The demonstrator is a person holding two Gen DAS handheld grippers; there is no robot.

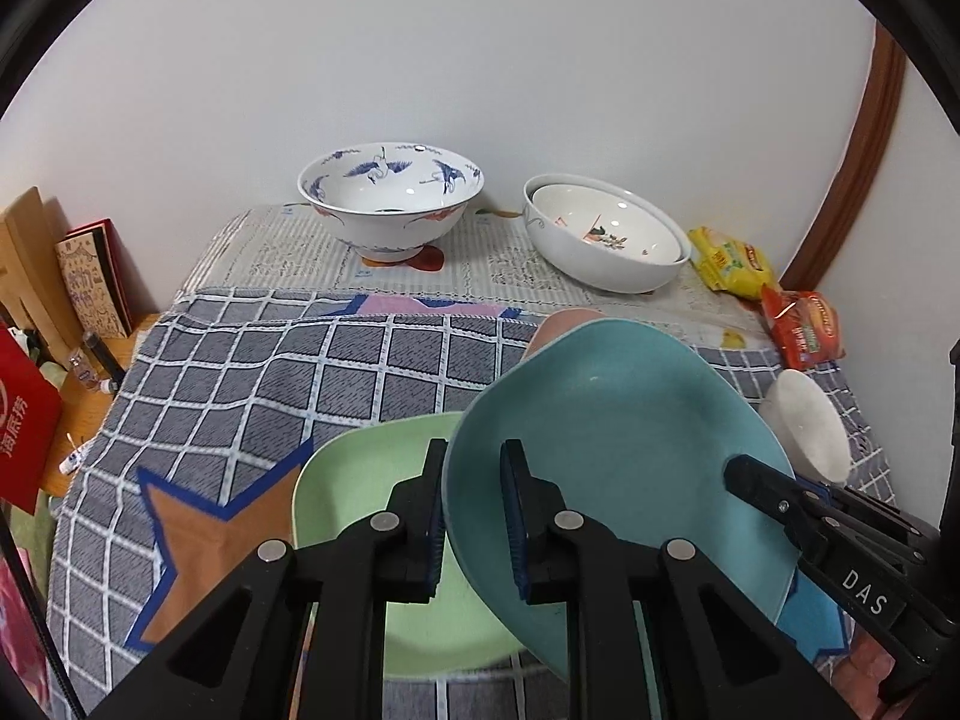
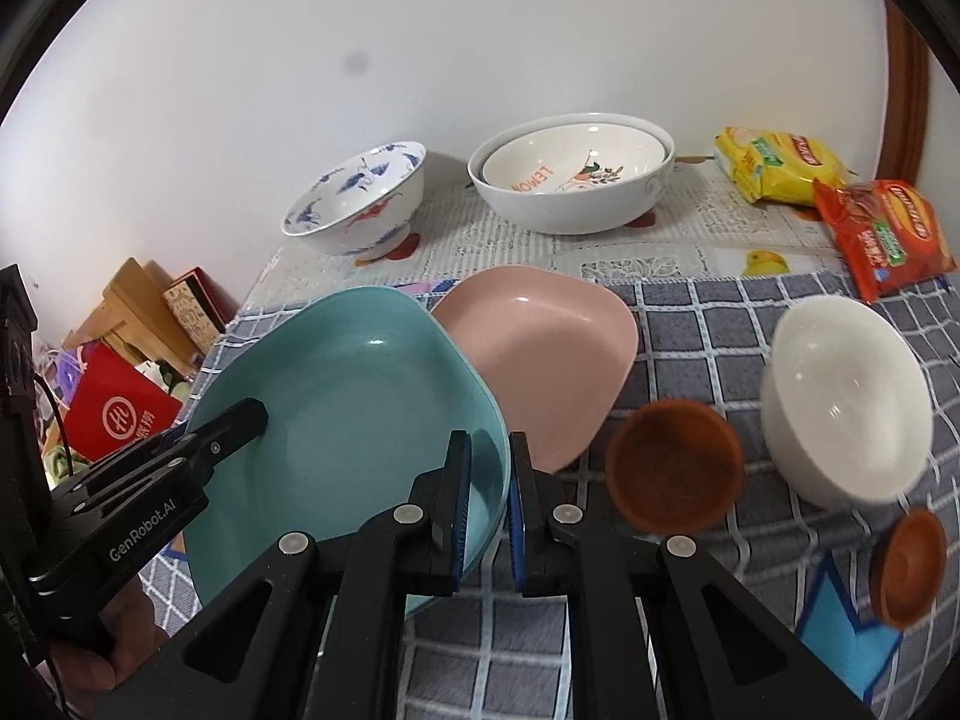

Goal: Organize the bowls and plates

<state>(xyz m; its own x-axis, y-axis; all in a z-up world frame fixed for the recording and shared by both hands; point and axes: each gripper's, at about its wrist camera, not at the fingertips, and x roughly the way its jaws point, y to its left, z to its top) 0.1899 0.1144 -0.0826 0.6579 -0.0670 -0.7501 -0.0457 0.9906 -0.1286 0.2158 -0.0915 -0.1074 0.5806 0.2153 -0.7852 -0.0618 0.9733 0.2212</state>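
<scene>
Two grippers hold one teal plate together, lifted and tilted over the checked cloth on the worktop. Left gripper has its fingers closed on the plate's left rim, one finger inside and one outside. Right gripper has its fingers closed on the right rim in the same way.

Places rel. to the teal plate:
- green plate lies flat on the cloth, just under and to the left of it.
- pink plate lies behind it to the right, partly covered by its rim.
- white bowl is well to the right, w/ two small brown dishes nearer.
- blue-patterned bowl and two nested white bowls stand far behind, near the wall.
- snack packets lie behind to the right.
</scene>
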